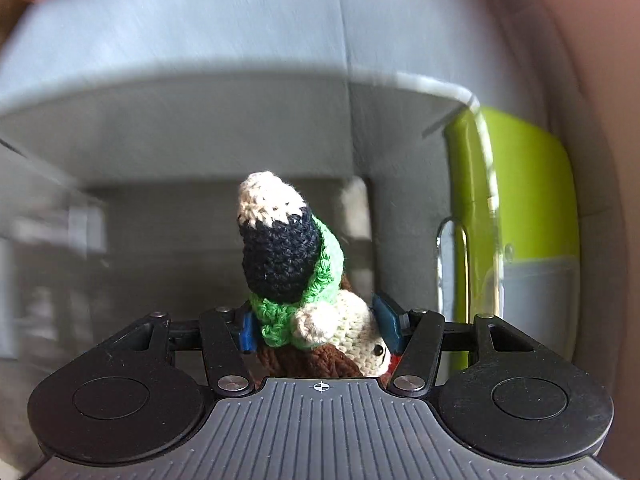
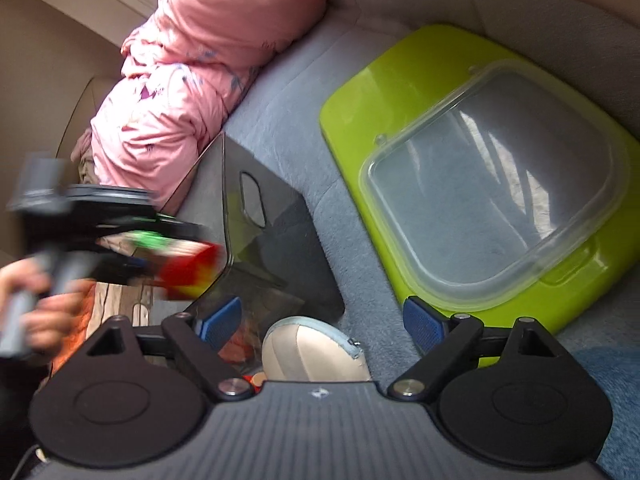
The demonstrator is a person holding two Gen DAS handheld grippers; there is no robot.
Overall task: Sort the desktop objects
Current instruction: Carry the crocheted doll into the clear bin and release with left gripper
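Observation:
My left gripper (image 1: pixel 318 326) is shut on a crocheted doll (image 1: pixel 288 256) with a brown body, cream face, green scarf and a black-and-cream limb pointing up. The right wrist view shows the same doll (image 2: pixel 188 268) as a blur of red, yellow and green, held at the left rim of a smoked see-through bin (image 2: pixel 264 248). My right gripper (image 2: pixel 322 324) is open. A beige zip pouch with pale blue trim (image 2: pixel 312 352) lies low between its fingers, and they do not touch it.
A lime-green tray (image 2: pixel 360 92) with a clear plastic lid (image 2: pixel 492 208) on it lies on the grey-blue fabric at the right, also seen as the tray (image 1: pixel 528 184). A pink padded jacket (image 2: pixel 192 60) lies behind the bin. A hand (image 2: pixel 28 304) holds the left gripper.

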